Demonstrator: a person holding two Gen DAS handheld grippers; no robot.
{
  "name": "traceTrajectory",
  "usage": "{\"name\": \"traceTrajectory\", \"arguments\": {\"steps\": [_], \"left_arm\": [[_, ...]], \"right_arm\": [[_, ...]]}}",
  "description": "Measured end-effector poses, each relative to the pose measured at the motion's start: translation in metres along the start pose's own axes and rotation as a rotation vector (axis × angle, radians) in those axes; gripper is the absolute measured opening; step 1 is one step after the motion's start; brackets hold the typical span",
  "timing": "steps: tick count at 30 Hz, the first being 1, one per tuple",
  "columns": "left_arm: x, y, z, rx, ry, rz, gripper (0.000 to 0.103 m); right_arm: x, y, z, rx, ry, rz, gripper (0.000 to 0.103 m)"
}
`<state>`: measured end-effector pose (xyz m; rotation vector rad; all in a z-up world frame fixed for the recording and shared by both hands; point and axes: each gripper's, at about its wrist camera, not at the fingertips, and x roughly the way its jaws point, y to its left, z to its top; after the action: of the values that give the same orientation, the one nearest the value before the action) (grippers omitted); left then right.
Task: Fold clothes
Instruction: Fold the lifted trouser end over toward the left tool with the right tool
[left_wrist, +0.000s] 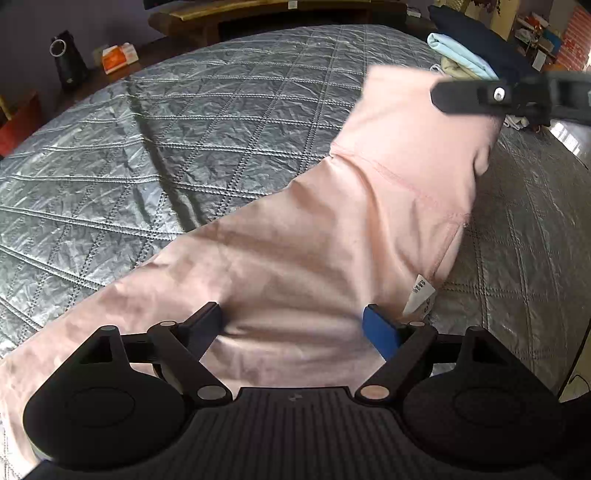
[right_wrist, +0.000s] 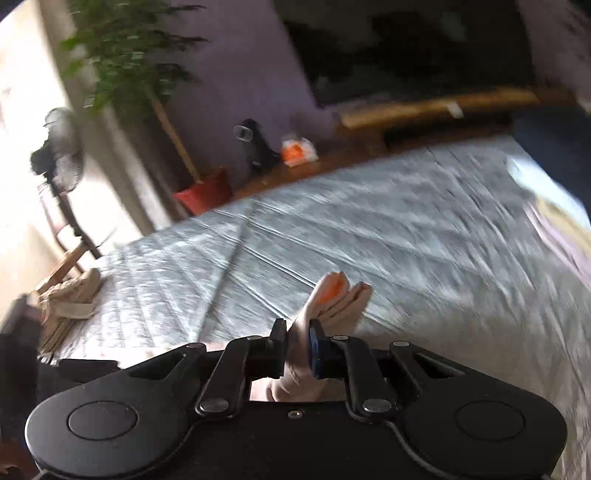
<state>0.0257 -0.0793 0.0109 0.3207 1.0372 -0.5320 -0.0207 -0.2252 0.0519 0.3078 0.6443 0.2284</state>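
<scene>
Pink garment (left_wrist: 295, 258) lies across the grey quilted bed (left_wrist: 147, 166), one end flat toward my near left, the other end raised off the quilt at upper right. I read the raised end as the start of a fold: lifting one edge lets it travel over the flat part.

Right gripper (right_wrist: 298, 341): jaws pressed together, pinching a bunched pink edge that sticks out past the tips. In the left wrist view this gripper shows as a dark bar at the top of the lifted cloth. The right wrist view is smeared, so I cannot tell which edge it has.

Left gripper (left_wrist: 295, 325): jaws spread wide, one on each side of the cloth's near part, tips low at the fabric. No pinch. I judge it is placed there to pin or steady the body while the other end comes over; contact with the cloth I cannot confirm.

White care label (left_wrist: 419, 295) hangs at the right edge near the blue pad.

Other folded clothes (left_wrist: 458, 55) sit far right on the bed, well apart. Likely the finished stack.
</scene>
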Motion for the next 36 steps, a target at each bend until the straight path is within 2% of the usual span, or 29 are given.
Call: {"name": "traceTrajectory", "arguments": {"steps": [3,8,11,16,18,23,24,26,27,29,33,36], "left_arm": [[0.000,0.000,0.000,-0.001,0.001,-0.002,0.087],[-0.004,0.006,0.004,-0.008,0.034,-0.041,0.086],[-0.012,0.016,0.005,-0.010,0.051,-0.087,0.085],[-0.030,0.041,0.006,-0.028,0.045,-0.112,0.085],[-0.038,0.053,0.006,-0.036,0.035,-0.107,0.086],[-0.048,0.085,0.003,-0.108,0.018,-0.019,0.086],[-0.050,0.090,0.002,-0.118,0.015,-0.007,0.086],[-0.053,0.101,0.001,-0.137,0.011,0.010,0.086],[-0.054,0.106,0.000,-0.145,0.009,0.016,0.086],[-0.054,0.110,-0.001,-0.145,0.013,0.032,0.086],[-0.049,0.097,-0.007,-0.076,0.043,0.038,0.086],[-0.041,0.085,-0.012,-0.022,0.075,0.033,0.086]], "right_arm": [[-0.006,0.026,0.000,-0.078,-0.012,0.029,0.010],[-0.004,0.065,-0.017,-0.253,0.058,0.083,0.010],[-0.001,0.068,-0.020,-0.242,0.073,0.092,0.010],[0.005,0.075,-0.015,-0.230,0.072,0.111,0.009],[0.009,0.081,-0.015,-0.231,0.077,0.126,0.009],[0.020,0.096,-0.020,-0.263,0.120,0.130,0.009],[0.020,0.095,-0.021,-0.266,0.127,0.117,0.010],[0.019,0.090,-0.022,-0.275,0.134,0.073,0.032],[0.018,0.091,-0.024,-0.316,0.138,0.046,0.036],[0.016,0.095,-0.029,-0.406,0.154,0.005,0.036],[0.019,0.117,-0.044,-0.592,0.212,0.020,0.045],[0.027,0.129,-0.054,-0.649,0.258,0.036,0.050]]}}
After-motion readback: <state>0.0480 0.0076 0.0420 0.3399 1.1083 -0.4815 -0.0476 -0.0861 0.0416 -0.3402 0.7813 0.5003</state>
